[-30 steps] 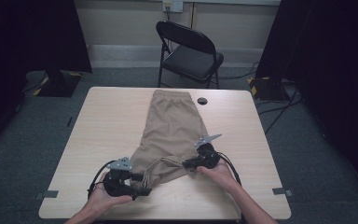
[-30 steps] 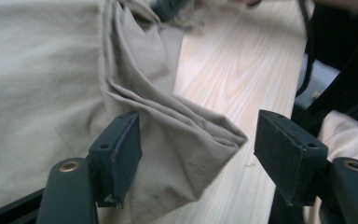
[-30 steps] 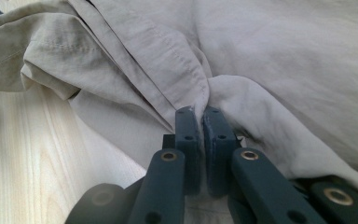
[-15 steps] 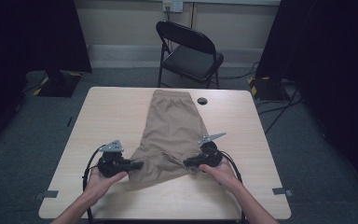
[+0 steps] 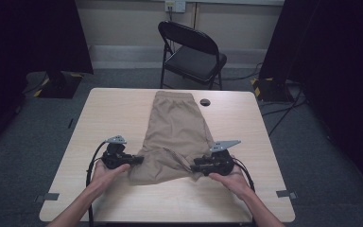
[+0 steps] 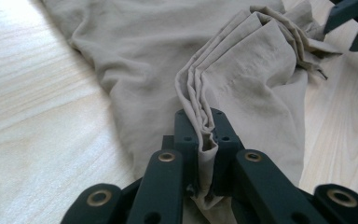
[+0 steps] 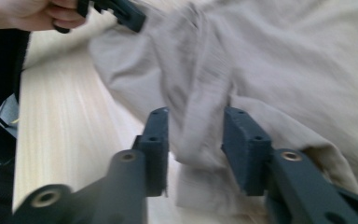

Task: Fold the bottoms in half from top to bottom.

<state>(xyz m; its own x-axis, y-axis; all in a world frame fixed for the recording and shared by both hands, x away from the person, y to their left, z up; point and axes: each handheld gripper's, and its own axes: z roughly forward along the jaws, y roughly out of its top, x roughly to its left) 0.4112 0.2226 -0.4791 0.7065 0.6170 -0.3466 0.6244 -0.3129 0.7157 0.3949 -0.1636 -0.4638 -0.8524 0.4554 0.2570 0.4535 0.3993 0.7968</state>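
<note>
On the light wooden table (image 5: pixel 123 113), a pair of tan shorts (image 5: pixel 177 127) lies lengthwise down the middle, its waistband close to the far edge beside a small dark round object (image 5: pixel 204 101) and its near end bunched up between the two hands. Bare tabletop runs wide on both sides of the cloth and in a strip along the near edge, where pieces of tape (image 5: pixel 51 196) mark the corners; a black folding chair (image 5: pixel 191 49) stands on the carpet beyond the far edge. The left gripper (image 6: pixel 200 140) has its jaws pressed together on a pleated ridge of the fabric at the near left corner. The right gripper (image 7: pixel 193 140) has its jaws parted, with a loose fold of the shorts between them that touches neither pad clearly; the picture is blurred there. In the high view the left gripper (image 5: pixel 123 159) and right gripper (image 5: pixel 208 165) sit well apart at the garment's two near corners. Compared with half a second ago, the near hem is spread wider and folded further up over the cloth.
</note>
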